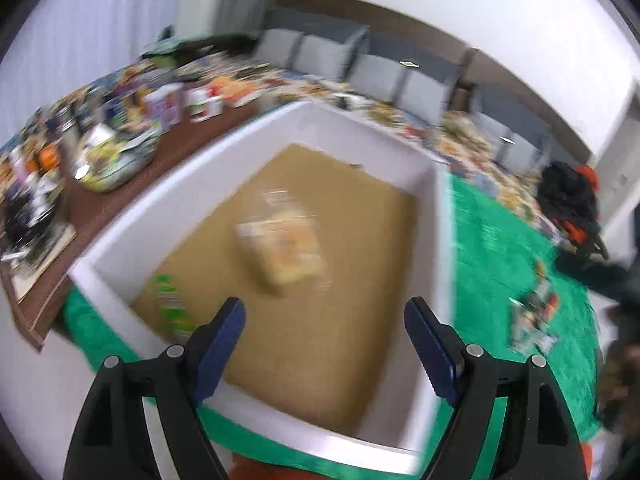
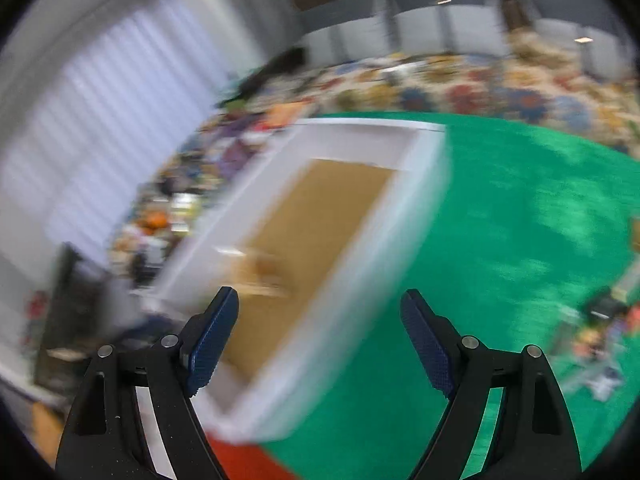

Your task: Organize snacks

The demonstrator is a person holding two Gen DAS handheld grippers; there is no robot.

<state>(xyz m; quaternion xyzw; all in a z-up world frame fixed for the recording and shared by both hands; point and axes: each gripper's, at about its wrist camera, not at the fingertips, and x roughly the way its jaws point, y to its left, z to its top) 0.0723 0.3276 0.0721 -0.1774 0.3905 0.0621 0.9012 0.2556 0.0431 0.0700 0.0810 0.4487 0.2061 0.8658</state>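
Note:
A white box (image 1: 200, 184) with a brown cardboard floor stands on a green cloth (image 1: 500, 248). Inside lie a clear pack of yellow snack (image 1: 286, 246) near the middle and a green-and-white packet (image 1: 172, 304) in the near left corner. My left gripper (image 1: 324, 312) is open and empty above the box's near side. In the right wrist view the same box (image 2: 404, 224) shows blurred, with the yellow pack (image 2: 260, 272) inside. My right gripper (image 2: 320, 304) is open and empty over the box's near right wall. Several loose packets (image 1: 534, 322) lie on the cloth to the right; they also show in the right wrist view (image 2: 596, 332).
A brown table (image 1: 120, 196) left of the box carries a bowl of packets (image 1: 116, 156), cups and many other snacks. Grey cushions (image 1: 332, 56) line the far wall. A black and orange bag (image 1: 572, 200) sits at the right.

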